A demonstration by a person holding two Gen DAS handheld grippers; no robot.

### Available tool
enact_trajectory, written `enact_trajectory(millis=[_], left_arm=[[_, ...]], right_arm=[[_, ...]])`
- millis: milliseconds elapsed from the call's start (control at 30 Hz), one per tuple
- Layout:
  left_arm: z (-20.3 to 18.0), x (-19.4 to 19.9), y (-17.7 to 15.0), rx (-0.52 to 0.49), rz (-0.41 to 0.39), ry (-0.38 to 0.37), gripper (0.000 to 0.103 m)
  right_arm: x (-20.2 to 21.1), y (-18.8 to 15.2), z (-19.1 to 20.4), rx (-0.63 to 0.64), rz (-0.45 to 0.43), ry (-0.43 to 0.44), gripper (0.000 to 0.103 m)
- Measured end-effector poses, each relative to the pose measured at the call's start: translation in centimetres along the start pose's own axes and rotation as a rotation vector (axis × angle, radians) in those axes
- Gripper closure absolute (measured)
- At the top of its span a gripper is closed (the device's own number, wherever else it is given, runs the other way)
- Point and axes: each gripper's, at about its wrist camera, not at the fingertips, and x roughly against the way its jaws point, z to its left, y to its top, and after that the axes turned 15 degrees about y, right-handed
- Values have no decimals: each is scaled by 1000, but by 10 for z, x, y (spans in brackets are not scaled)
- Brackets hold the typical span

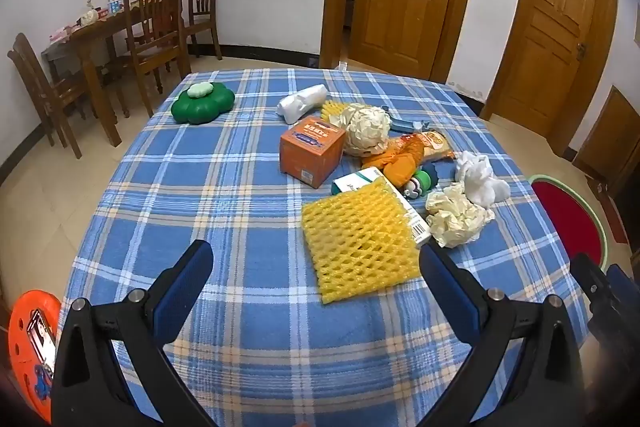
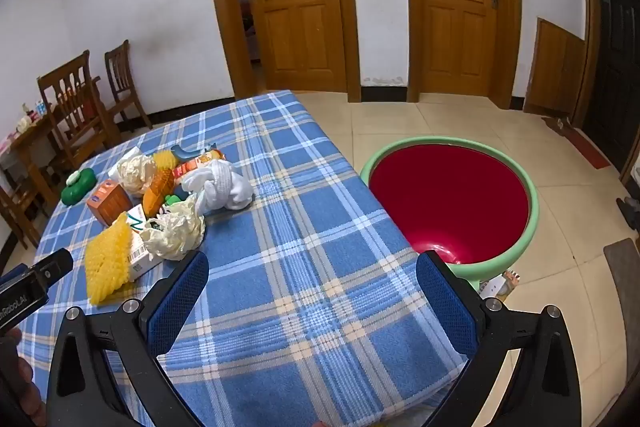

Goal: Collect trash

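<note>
A pile of trash lies on the blue plaid table (image 1: pixel 240 187): a yellow foam net (image 1: pixel 360 247), an orange box (image 1: pixel 312 151), a cream crumpled paper ball (image 1: pixel 366 125), another crumpled paper (image 1: pixel 456 221), white tissue (image 1: pixel 482 177), an orange wrapper (image 1: pixel 404 157) and a white plastic bag (image 1: pixel 302 101). My left gripper (image 1: pixel 316 267) is open and empty, just short of the foam net. My right gripper (image 2: pixel 312 279) is open and empty over the table's right edge, with the pile (image 2: pixel 172 231) to its left. A red bin with a green rim (image 2: pixel 448 199) stands on the floor beside the table.
A green flower-shaped container (image 1: pixel 202 103) sits at the table's far left. A white and green carton (image 1: pixel 400 199) lies under the net. An orange stool (image 1: pixel 30 343) is at the lower left. Wooden chairs (image 1: pixel 156 23) and a side table stand by the wall. Doors are behind.
</note>
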Motion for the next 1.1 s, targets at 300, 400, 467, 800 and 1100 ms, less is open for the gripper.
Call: enact_trajectory(millis=[300, 400, 467, 800, 1100], left_arm=[[0, 0, 0, -11, -1, 4, 1], [0, 0, 0, -11, -1, 3, 1], [0, 0, 0, -11, -1, 3, 1], [0, 0, 0, -11, -1, 3, 1], [-3, 3, 0, -12, -2, 4, 1]], right_arm=[[-1, -1, 0, 4, 3, -5, 0], [-1, 0, 0, 1, 3, -5, 0], [0, 0, 0, 0, 2, -5, 0], [0, 1, 0, 1, 1, -4, 0], [0, 1, 0, 1, 2, -4, 0]])
